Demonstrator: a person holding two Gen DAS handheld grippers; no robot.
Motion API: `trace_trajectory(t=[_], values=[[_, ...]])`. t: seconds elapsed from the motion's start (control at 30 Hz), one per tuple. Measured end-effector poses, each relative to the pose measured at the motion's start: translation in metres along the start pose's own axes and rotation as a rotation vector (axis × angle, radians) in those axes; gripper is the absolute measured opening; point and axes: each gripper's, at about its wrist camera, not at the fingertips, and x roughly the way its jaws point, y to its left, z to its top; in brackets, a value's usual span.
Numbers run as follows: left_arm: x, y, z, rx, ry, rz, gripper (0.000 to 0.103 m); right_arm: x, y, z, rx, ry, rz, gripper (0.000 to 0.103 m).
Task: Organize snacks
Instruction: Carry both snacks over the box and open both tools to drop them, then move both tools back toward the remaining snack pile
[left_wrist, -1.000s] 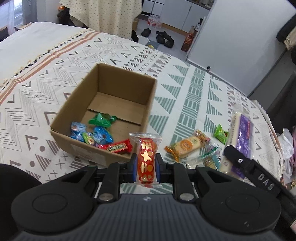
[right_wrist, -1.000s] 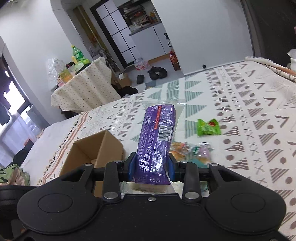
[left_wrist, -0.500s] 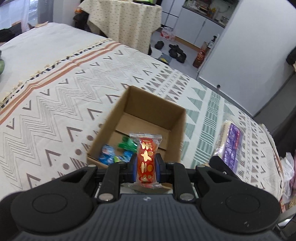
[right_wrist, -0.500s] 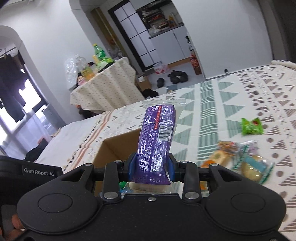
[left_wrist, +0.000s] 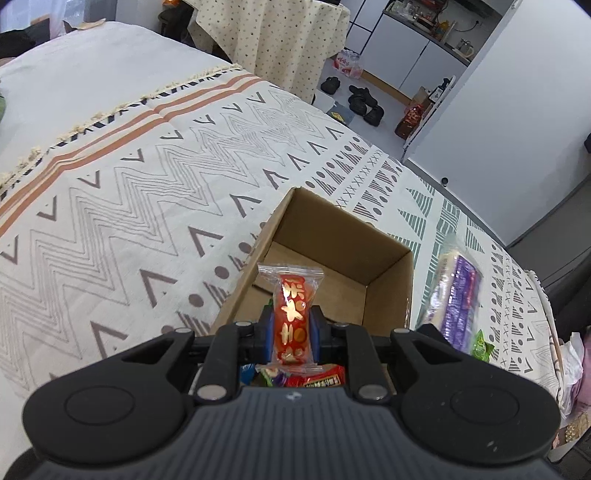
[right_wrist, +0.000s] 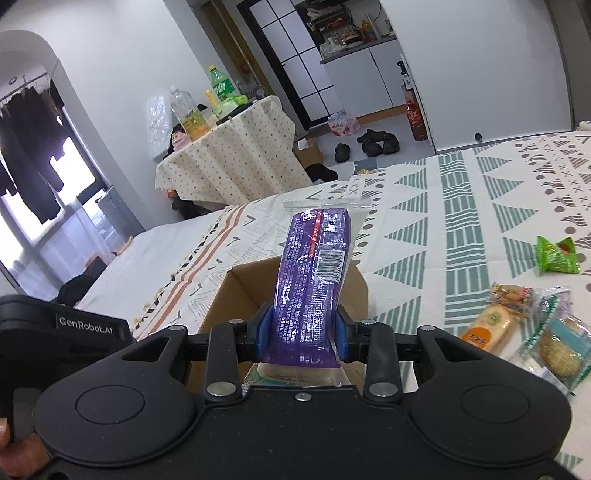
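Observation:
An open cardboard box (left_wrist: 388, 273) (right_wrist: 218, 302) sits on the patterned bedspread. My left gripper (left_wrist: 291, 330) is shut on a small red-and-gold wrapped snack (left_wrist: 291, 317) and hangs over the box's near end. Below it, inside the box, lie a red packet (left_wrist: 321, 378) and other small wrappers. My right gripper (right_wrist: 301, 332) is shut on a long purple packet (right_wrist: 314, 280) (left_wrist: 456, 295), held above the box's right side.
Loose snacks lie on the bedspread right of the box: a green candy (right_wrist: 556, 254) (left_wrist: 482, 345), an orange biscuit pack (right_wrist: 491, 325) and a clear cracker pack (right_wrist: 561, 347). A draped table (right_wrist: 236, 155) with bottles and shoes (right_wrist: 376, 142) stand beyond the bed. A hand (right_wrist: 14, 450) holds the left gripper.
Both grippers have carried their snacks leftward to the box. The box now lies directly under the left gripper, and the loose snacks have slid to the right of both views.

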Motion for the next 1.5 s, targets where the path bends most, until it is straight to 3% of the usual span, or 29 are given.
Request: trace_trajectory(t=[0.33, 0.43, 0.5, 0.67, 0.97, 1.23, 1.5], values=[[0.028, 0.003, 0.022, -0.006, 0.039, -0.025, 0.018, 0.027, 0.01, 0.001, -0.021, 0.028, -0.003, 0.034], [0.037, 0.003, 0.026, -0.003, 0.048, -0.027, 0.018, 0.033, 0.015, 0.0, -0.07, 0.041, -0.058, 0.045], [0.041, 0.003, 0.027, -0.002, 0.056, -0.028, 0.018, 0.03, 0.015, -0.001, -0.076, 0.03, -0.107, 0.069], [0.049, 0.0, 0.027, 0.01, 0.065, -0.026, 0.019, 0.021, 0.001, 0.003, -0.005, 0.013, -0.121, 0.071], [0.036, -0.012, 0.026, 0.05, 0.016, 0.006, 0.041, 0.016, -0.005, 0.006, 0.021, 0.036, -0.13, 0.071], [0.021, -0.018, 0.014, 0.059, 0.0, 0.048, 0.07, 0.003, -0.007, 0.009, 0.021, 0.06, -0.119, 0.071], [0.007, -0.025, -0.003, 0.064, -0.005, 0.08, 0.084, -0.016, -0.016, 0.016, 0.013, 0.08, -0.118, 0.075]])
